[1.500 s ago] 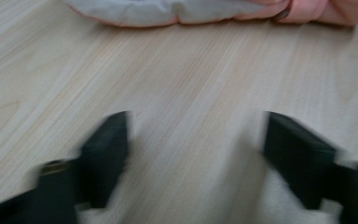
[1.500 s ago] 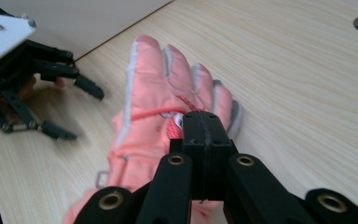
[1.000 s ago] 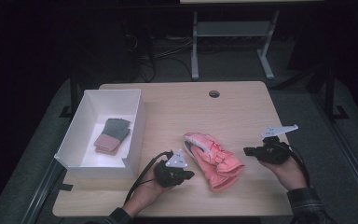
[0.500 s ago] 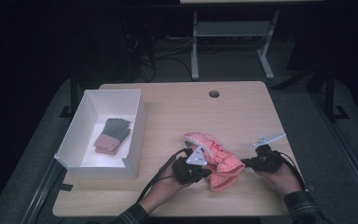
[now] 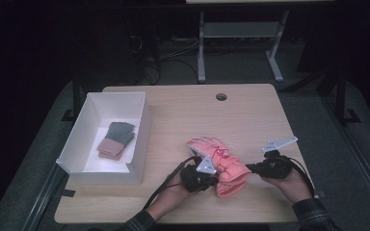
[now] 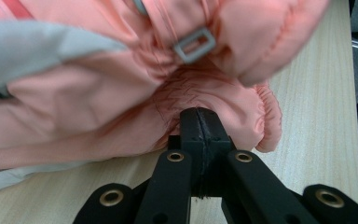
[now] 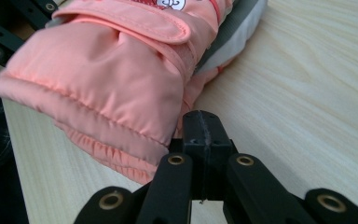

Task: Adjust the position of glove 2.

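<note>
High view: a pale wood-grain laminate worktop [image 5: 183,115] with rounded corners is recorded, carrying a pair of padded salmon-pink ski gloves [image 5: 221,161] near its front edge, stacked one on the other. The glove shell is a smooth quilted fabric with a gathered elastic cuff, a hook-and-loop wrist strap, a grey plastic buckle [image 6: 194,45] and a grey palm panel.

The left gripper [image 5: 203,180] is seen pressed against the cuff end of the gloves from the left. In the left gripper view its black jaws are clenched flat together, their tips touching the puckered pink fabric; whether any fabric is pinched between them cannot be told.

The right gripper [image 5: 249,168] is seen at the gloves' right side. In the right gripper view its jaws are likewise clenched together, tips just under the edge of the ruffled cuff, with nothing visibly grasped.

A white rectangular cardboard box [image 5: 77,144] stands at the worktop's left, well apart, containing a knitted grey-green and dusty-pink glove pair [image 5: 116,139] lying flat.
</note>
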`<action>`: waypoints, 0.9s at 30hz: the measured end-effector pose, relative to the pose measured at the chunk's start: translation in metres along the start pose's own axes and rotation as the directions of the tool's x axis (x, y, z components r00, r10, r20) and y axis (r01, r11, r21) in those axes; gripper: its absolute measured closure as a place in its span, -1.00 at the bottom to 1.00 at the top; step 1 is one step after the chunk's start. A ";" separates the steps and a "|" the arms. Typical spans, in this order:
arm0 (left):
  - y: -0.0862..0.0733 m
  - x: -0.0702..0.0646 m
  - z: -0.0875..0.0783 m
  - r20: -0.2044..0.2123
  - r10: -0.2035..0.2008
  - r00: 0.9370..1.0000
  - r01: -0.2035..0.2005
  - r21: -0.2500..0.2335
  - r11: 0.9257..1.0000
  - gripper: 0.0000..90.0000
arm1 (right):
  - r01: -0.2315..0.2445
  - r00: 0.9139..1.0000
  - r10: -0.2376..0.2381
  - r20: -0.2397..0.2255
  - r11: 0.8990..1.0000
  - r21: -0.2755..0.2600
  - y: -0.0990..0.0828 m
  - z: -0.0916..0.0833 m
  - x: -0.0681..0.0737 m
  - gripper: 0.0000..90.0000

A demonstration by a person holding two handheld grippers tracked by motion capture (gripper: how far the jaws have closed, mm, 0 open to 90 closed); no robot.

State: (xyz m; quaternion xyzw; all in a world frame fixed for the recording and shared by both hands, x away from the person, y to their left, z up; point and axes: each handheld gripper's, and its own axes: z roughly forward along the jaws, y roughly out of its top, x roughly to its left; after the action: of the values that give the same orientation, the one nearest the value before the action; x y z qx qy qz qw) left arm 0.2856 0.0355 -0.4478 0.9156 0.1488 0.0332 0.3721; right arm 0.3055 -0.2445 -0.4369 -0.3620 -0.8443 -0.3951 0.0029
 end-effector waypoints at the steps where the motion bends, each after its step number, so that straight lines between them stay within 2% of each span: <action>1: 0.000 0.000 0.000 0.000 -0.001 1.000 0.001 -0.001 1.000 0.99 | -0.001 1.000 0.001 -0.010 1.000 0.000 0.001 0.000 0.001 1.00; 8: 0.000 0.000 0.000 0.002 -0.003 1.000 0.003 -0.003 1.000 0.99 | 0.024 0.999 -0.023 -0.026 1.000 0.010 0.004 0.005 0.010 1.00; 11: -0.001 0.001 -0.002 -0.002 -0.001 1.000 0.001 0.002 1.000 0.99 | 0.022 1.000 -0.022 0.006 1.000 0.013 0.004 0.005 0.009 1.00; 13: -0.003 0.002 -0.004 -0.007 -0.022 1.000 0.021 -0.009 1.000 0.98 | 0.017 1.000 -0.017 0.026 1.000 0.014 0.002 0.004 0.004 1.00; 15: -0.005 0.005 -0.008 -0.008 -0.026 1.000 0.026 -0.002 1.000 0.98 | 0.012 0.999 -0.013 0.036 1.000 0.015 -0.001 0.006 -0.001 1.00; 16: -0.006 0.007 -0.010 -0.008 -0.039 0.999 0.039 -0.007 0.999 0.98 | 0.001 0.999 -0.002 0.040 1.000 0.023 -0.002 0.008 -0.002 1.00; 17: -0.007 0.007 -0.011 -0.009 -0.048 0.999 0.048 -0.005 0.999 0.99 | 0.013 0.999 -0.014 0.040 0.999 0.030 -0.003 0.010 -0.004 1.00; 19: -0.010 0.010 -0.013 -0.031 -0.045 0.999 0.045 0.010 0.999 0.99 | 0.004 0.999 -0.007 0.053 0.998 0.055 -0.004 0.014 -0.005 1.00; 22: -0.015 0.018 -0.014 -0.067 -0.073 0.995 0.074 0.017 0.997 0.99 | 0.021 0.999 -0.023 0.039 0.998 0.060 -0.005 0.019 -0.005 1.00; 24: -0.018 0.025 -0.015 -0.077 -0.107 0.991 0.108 0.008 0.994 0.99 | 0.025 0.999 -0.027 0.025 0.998 0.066 -0.004 0.021 -0.002 1.00; 27: -0.020 0.034 -0.017 -0.092 -0.122 0.988 0.124 0.008 0.992 0.99 | 0.050 0.999 -0.051 0.000 0.996 0.076 -0.003 0.026 0.004 1.00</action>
State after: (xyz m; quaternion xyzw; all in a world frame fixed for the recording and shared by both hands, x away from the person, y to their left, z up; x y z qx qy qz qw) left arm 0.3101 0.0705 -0.4507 0.9048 0.2219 0.0508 0.3598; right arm 0.3082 -0.2254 -0.4557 -0.3405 -0.8676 -0.3623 0.0061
